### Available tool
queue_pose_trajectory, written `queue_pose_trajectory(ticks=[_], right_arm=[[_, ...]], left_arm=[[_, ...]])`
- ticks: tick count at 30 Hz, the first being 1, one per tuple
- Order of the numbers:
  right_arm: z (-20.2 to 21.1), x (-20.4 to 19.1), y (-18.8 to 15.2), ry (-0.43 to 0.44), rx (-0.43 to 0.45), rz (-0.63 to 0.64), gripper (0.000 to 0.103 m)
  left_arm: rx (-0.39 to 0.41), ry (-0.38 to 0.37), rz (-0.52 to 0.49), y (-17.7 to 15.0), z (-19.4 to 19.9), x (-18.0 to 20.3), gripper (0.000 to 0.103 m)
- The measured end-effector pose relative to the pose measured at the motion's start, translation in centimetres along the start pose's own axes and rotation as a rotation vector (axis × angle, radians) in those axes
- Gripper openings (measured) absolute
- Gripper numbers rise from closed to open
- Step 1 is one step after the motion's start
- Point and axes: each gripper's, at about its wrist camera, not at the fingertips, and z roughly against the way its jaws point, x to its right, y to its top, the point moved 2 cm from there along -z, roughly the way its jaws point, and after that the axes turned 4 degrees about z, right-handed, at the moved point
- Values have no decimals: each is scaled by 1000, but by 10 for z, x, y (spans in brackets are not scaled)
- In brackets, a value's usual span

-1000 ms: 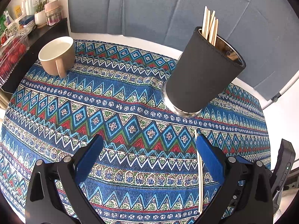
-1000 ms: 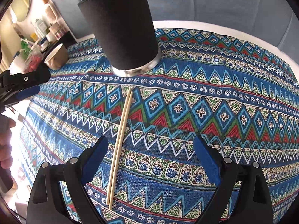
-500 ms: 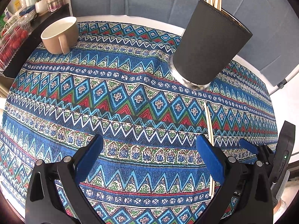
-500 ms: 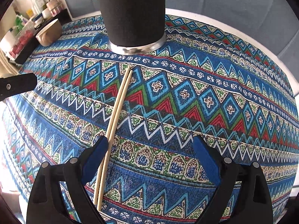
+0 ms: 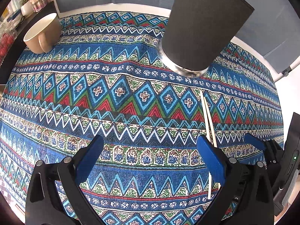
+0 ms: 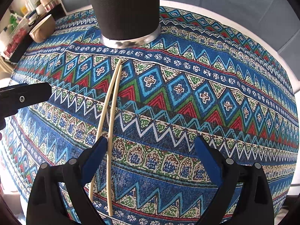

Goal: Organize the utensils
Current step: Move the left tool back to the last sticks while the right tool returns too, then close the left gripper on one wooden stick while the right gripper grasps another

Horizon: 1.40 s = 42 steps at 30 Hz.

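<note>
A pair of pale wooden chopsticks (image 6: 110, 108) lies on the patterned tablecloth, tips pointing at the black-sleeved metal holder (image 6: 125, 11). My right gripper (image 6: 151, 146) is open low over the cloth, its left finger over the chopsticks' near part. In the left wrist view the chopsticks (image 5: 207, 116) pass behind my left gripper's right finger; the holder (image 5: 202, 28) stands beyond. My left gripper (image 5: 150, 146) is open and empty. The right gripper's blue fingertip (image 5: 255, 143) shows at the right.
A beige mug (image 5: 42, 35) stands at the table's far left edge. A dark shelf with jars and bottles (image 5: 35, 1) sits behind it. A grey sofa (image 6: 225, 3) backs the round table. The left gripper's black finger (image 6: 22, 97) shows at the right wrist view's left.
Both grippers moved forward and lower toward the cloth. The right gripper shifted left, so its left finger now overlaps the chopsticks. The holder's top has left both views.
</note>
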Motion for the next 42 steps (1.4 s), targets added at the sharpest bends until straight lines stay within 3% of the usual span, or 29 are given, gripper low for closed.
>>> queue_pose_trajectory(ticks=[4, 6, 12, 16, 24, 30, 34, 37, 39, 40, 41, 42], right_arm=[[2, 14, -3, 1, -6, -11, 84], [5, 19, -4, -1, 9, -6, 73], [12, 32, -8, 5, 16, 4, 54], [14, 36, -11, 8, 11, 27, 55], [8, 34, 1, 32, -52, 84, 60], [7, 35, 1, 36, -69, 83, 62], [6, 34, 3, 40, -68, 114, 58], [8, 33, 5, 47, -62, 132, 37], [10, 36, 7, 39, -60, 118, 7], [10, 36, 8, 23, -60, 118, 5], [9, 36, 7, 19, -58, 123, 5], [9, 36, 7, 18, -57, 129, 5]], left_arm=[[-34, -13, -32, 1, -10, 18, 97], [-55, -14, -38, 0, -16, 27, 97], [-113, -17, -76, -2, -35, 51, 97], [-167, -26, -100, -1, -50, 64, 97], [-193, 113, -183, 2, -69, 90, 99], [-186, 116, -192, 2, -73, 104, 99], [-193, 114, -202, -4, -66, 85, 98], [-203, 111, -221, -4, -59, 77, 94], [-195, 107, -235, -4, -54, 75, 85], [-189, 103, -243, -5, -49, 72, 82], [-180, 98, -250, -6, -45, 72, 71], [-166, 92, -256, -6, -40, 69, 52]])
